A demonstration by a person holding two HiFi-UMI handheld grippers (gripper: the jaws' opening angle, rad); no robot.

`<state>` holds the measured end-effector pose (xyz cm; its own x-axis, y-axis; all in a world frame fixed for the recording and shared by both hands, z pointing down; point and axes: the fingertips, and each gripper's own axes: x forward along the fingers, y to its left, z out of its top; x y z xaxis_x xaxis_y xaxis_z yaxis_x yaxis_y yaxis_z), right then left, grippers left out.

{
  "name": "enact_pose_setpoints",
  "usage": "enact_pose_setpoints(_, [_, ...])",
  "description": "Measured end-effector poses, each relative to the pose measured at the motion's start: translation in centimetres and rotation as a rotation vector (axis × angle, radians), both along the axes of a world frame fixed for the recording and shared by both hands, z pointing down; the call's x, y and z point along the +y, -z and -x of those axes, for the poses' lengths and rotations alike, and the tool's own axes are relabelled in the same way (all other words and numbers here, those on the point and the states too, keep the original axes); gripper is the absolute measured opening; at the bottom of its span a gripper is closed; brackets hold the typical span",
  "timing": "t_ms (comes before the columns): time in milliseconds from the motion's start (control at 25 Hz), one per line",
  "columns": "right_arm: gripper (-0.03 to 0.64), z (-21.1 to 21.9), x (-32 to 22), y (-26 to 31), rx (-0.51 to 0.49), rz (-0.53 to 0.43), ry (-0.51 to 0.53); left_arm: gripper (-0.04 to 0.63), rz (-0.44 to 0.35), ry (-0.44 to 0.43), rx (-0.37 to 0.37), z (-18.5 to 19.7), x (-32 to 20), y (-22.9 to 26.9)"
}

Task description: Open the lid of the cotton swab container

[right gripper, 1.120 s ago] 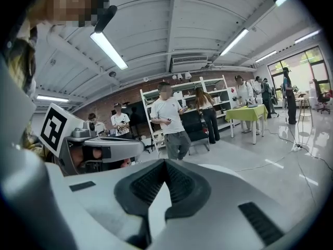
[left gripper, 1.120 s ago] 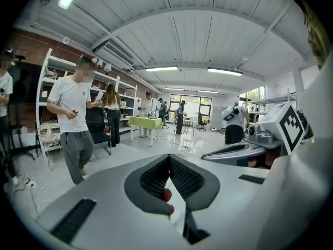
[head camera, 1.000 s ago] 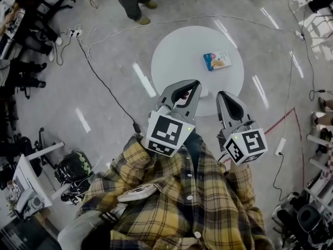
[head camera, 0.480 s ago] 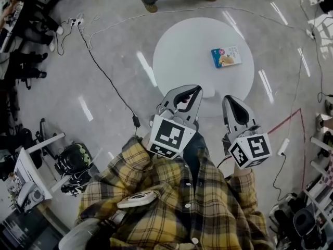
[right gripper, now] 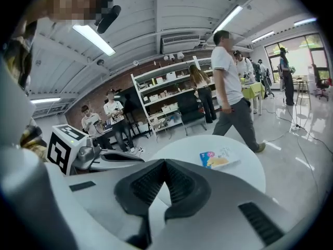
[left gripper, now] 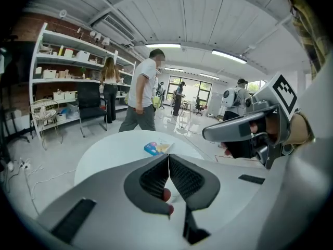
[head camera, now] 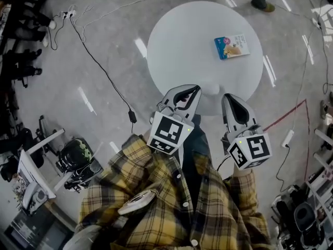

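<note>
Round white table (head camera: 177,46) in the middle of the floor. Cotton swab container (head camera: 231,46), a small flat pack in blue and yellow, lies on the far right part of the top, well apart from both grippers. It is too small to tell how the lid sits.

Person in a yellow plaid shirt (head camera: 171,202) stands at the near edge of the table, one gripper in each hand, both pointing forward and somewhat down.

Left gripper (head camera: 193,90): its tips are over the near rim. In the left gripper view the jaws are pressed together tip to tip with nothing between them (left gripper: 168,160). The container (left gripper: 156,148) shows just beyond the tips, on the table (left gripper: 109,155).

Right gripper (head camera: 229,99): beside the left one, not touching it. In the right gripper view its jaws are also closed on each other and empty (right gripper: 165,163). The container (right gripper: 217,159) sits ahead and to the right on the table (right gripper: 182,150).

Black cable (head camera: 104,82) runs across the floor left of the table.
</note>
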<state>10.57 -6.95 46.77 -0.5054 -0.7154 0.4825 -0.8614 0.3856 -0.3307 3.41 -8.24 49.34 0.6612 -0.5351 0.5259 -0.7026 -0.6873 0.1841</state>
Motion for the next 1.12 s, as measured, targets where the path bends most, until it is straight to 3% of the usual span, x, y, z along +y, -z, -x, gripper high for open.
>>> enact_pose_setpoints(480, [0.017,-1.0,-1.0,-3.3,0.013,0.022,-0.023,0.021,0.033,-0.028,-0.017,-0.1,0.8,-5.1])
enact_pose_setpoints(1040, [0.017,-1.0,-0.2,-4.4,0.004,0.046,-0.030,0.025,0.039,-0.072,-0.008,-0.1,1.6,-6.3])
enact_pose_setpoints(1120, [0.017,-1.0,-0.1,-4.5,0.001,0.048,-0.033,0.048,0.042,-0.089,-0.006,-0.2,1.8,-6.5])
